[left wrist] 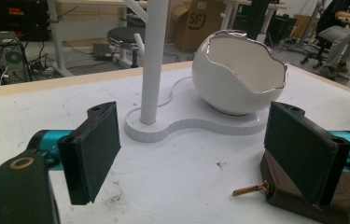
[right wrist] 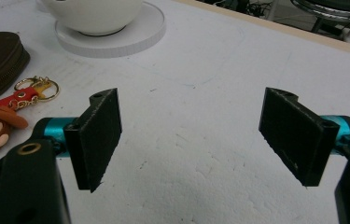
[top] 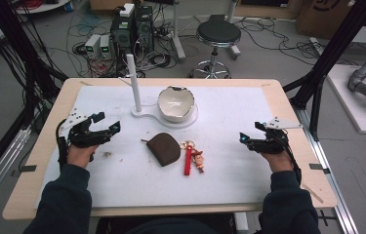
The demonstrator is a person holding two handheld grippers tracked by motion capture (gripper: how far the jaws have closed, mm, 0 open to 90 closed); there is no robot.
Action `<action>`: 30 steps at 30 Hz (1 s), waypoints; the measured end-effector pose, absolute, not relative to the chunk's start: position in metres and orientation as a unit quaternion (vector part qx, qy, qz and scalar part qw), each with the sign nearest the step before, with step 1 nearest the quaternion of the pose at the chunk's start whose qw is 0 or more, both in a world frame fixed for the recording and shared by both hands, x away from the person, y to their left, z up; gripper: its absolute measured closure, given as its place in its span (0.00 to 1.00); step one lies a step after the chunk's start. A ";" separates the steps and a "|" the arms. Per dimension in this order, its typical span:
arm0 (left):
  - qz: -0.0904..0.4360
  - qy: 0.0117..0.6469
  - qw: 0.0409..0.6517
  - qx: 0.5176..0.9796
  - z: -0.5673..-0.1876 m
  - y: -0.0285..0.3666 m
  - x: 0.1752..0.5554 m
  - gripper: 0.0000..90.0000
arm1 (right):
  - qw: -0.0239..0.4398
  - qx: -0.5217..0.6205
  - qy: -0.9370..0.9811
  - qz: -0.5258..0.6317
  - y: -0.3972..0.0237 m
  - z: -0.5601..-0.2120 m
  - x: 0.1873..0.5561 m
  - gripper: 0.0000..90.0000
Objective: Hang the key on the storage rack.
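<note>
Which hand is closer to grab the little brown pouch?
Probably the left. The left gripper is open and sits nearer the brown pouch, whose corner lies by its jaw in the left gripper view. The right gripper, also open, has the red keychain between it and the pouch.

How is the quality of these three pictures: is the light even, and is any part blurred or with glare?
High view: even, soft light, faint shadows on the white mat; small things like the keychain look coarse. Left gripper view: the bowl is sharp, with mild sheen on its side; the room behind is softer. Right gripper view: the pads are sharp, and the mat's far edge blurs slightly.
</note>
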State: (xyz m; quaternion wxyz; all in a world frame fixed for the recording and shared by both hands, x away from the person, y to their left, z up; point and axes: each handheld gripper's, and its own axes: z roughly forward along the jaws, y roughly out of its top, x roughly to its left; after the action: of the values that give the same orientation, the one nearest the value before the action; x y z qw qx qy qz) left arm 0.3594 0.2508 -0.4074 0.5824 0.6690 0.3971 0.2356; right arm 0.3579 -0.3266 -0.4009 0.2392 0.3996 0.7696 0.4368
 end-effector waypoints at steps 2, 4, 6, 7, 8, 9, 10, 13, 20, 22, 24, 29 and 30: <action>0.236 0.399 0.582 0.668 -0.408 0.251 0.359 0.20 | 0.239 0.400 0.769 0.437 -0.327 -0.401 0.358 0.24; 0.233 0.400 0.583 0.668 -0.408 0.251 0.360 0.20 | 0.240 0.399 0.769 0.438 -0.326 -0.403 0.358 0.24; 0.233 0.403 0.585 0.665 -0.408 0.251 0.360 0.20 | 0.239 0.399 0.770 0.437 -0.325 -0.404 0.358 0.24; 0.233 0.403 0.586 0.663 -0.408 0.251 0.360 0.20 | 0.236 0.399 0.770 0.437 -0.325 -0.405 0.358 0.24; 0.231 0.405 0.587 0.662 -0.408 0.251 0.360 0.21 | 0.233 0.400 0.770 0.439 -0.324 -0.406 0.358 0.24; 0.232 0.406 0.587 0.661 -0.408 0.252 0.360 0.21 | 0.234 0.400 0.770 0.438 -0.324 -0.407 0.358 0.24; 0.233 0.408 0.586 0.660 -0.408 0.252 0.361 0.21 | 0.233 0.398 0.770 0.440 -0.323 -0.407 0.359 0.24; 0.233 0.409 0.588 0.659 -0.408 0.252 0.361 0.21 | 0.233 0.396 0.770 0.443 -0.323 -0.407 0.359 0.24; 0.236 0.409 0.588 0.657 -0.408 0.253 0.360 0.21 | 0.232 0.397 0.766 0.448 -0.324 -0.406 0.355 0.24; 0.237 0.408 0.588 0.657 -0.408 0.253 0.360 0.21 | 0.232 0.392 0.768 0.450 -0.321 -0.406 0.355 0.24; 0.237 0.409 0.589 0.656 -0.408 0.254 0.360 0.21 | 0.231 0.388 0.770 0.451 -0.317 -0.406 0.354 0.24; 0.235 0.405 0.589 0.658 -0.407 0.252 0.359 0.21 | 0.221 0.381 0.774 0.455 -0.307 -0.407 0.352 0.24; 0.235 0.402 0.587 0.662 -0.407 0.252 0.359 0.21 | 0.217 0.375 0.778 0.454 -0.301 -0.408 0.351 0.24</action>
State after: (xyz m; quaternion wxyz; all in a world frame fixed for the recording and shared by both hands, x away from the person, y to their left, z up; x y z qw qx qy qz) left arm 0.3589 0.2516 -0.4069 0.5873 0.6623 0.4018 0.2347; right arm 0.3514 -0.3010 -0.4082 0.2170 0.3754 0.7785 0.4539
